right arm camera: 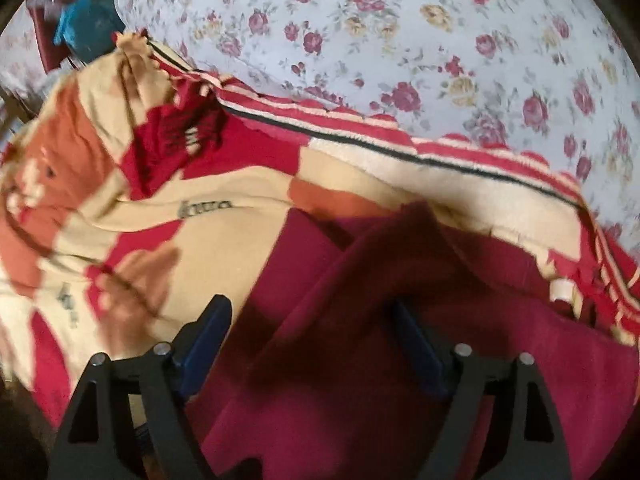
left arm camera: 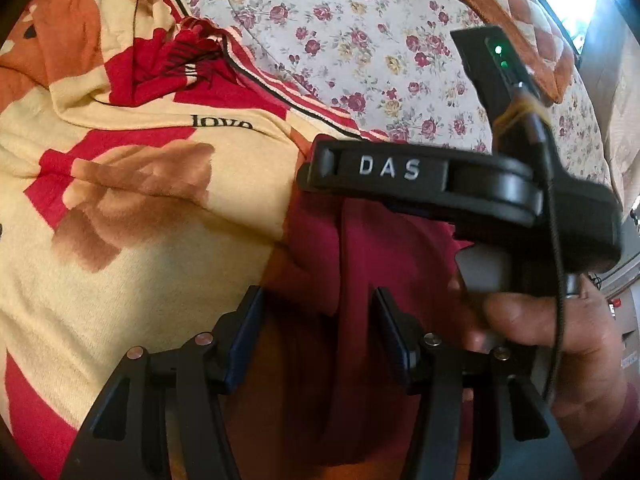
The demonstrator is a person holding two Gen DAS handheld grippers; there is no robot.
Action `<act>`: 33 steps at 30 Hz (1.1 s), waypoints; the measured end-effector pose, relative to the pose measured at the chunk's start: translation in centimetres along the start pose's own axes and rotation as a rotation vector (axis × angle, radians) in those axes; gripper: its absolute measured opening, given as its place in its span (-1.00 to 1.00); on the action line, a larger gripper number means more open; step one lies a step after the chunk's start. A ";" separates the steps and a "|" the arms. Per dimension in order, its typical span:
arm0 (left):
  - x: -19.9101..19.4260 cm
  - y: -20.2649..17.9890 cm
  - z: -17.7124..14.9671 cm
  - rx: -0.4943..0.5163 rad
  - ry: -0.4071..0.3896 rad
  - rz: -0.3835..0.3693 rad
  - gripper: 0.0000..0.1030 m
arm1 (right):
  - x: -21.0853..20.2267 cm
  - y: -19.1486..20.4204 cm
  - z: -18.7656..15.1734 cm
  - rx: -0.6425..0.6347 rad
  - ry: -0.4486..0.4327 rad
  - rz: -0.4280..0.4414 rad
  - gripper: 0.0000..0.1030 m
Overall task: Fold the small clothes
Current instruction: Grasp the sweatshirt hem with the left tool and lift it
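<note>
A dark red garment lies rumpled on a cream, red and orange blanket in the right wrist view. My right gripper is open just above it, with cloth lying between the blue pads. In the left wrist view the same red garment lies ahead of my left gripper, which is open over it. The right gripper's black body marked DAS and the hand holding it fill the right side of that view.
The blanket covers the left and lower area. A white sheet with red roses lies beyond it, also in the right wrist view. An orange quilted pillow is at the far right. A blue object sits far left.
</note>
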State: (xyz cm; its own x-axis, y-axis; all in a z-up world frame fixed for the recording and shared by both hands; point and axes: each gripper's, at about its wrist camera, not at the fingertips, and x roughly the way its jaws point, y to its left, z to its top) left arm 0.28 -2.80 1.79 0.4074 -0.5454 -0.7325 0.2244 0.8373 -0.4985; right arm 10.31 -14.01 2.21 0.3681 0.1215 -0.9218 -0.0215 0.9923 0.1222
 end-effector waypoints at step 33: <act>-1.8 -3.2 -0.6 0.197 -0.085 -0.177 -0.88 | -2.3 -2.8 0.4 0.106 0.077 0.158 0.56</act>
State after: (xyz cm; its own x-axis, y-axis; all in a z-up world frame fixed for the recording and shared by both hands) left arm -1.73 -4.52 4.42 0.4177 -0.6853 -0.5966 0.4631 0.7255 -0.5091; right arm 9.91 -17.05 4.15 0.2961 0.2812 -0.9128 0.0263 0.9529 0.3021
